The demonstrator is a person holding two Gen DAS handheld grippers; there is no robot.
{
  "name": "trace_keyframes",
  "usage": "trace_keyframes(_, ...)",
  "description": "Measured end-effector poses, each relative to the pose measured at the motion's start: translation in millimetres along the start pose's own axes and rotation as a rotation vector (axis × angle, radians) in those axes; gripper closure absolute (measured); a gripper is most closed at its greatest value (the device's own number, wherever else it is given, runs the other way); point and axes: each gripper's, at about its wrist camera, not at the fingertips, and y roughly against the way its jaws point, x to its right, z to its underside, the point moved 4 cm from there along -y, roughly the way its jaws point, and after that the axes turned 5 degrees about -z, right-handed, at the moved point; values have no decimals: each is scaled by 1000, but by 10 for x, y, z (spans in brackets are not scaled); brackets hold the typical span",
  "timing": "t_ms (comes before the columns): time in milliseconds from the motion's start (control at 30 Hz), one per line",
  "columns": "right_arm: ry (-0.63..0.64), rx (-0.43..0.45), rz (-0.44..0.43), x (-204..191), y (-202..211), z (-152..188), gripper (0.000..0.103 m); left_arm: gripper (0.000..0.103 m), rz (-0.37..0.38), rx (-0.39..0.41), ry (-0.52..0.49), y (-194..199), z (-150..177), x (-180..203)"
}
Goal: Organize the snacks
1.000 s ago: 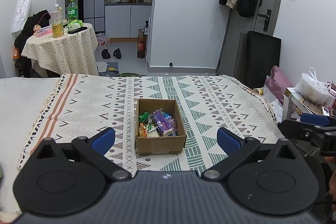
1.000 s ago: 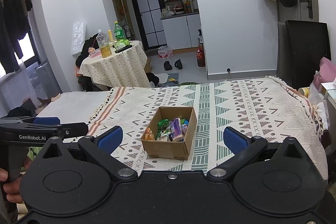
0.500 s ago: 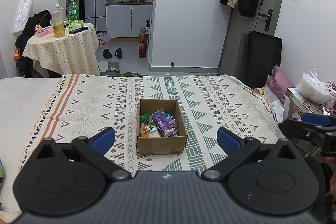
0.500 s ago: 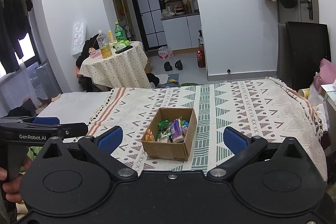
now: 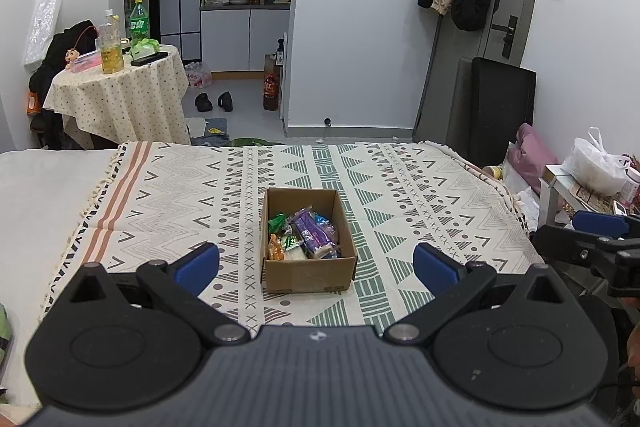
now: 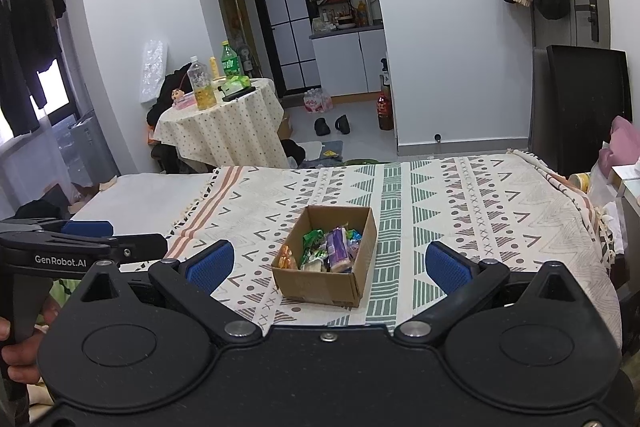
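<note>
Left wrist view: wrapped snacks (image 5: 304, 235) heaped in brown cardboard box (image 5: 308, 273), frame centre; left gripper (image 5: 316, 263) and right gripper (image 6: 330, 261) wide, empty; start or finish alike.

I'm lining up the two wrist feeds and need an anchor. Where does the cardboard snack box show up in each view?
Left wrist view: the cardboard box sits just below centre, between the left gripper's open fingers.
Right wrist view: the box is at centre, slightly below, turned at an angle, between the right gripper's open fingers.
Shared landmark: the round table with a dotted cloth, at left in both.
</note>
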Motion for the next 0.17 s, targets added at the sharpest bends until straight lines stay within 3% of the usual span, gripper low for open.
trace_keyframes(167, 2, -5, -7, -20, -16, 20, 0, 0, 0, -1, 0, 3, 1, -3)
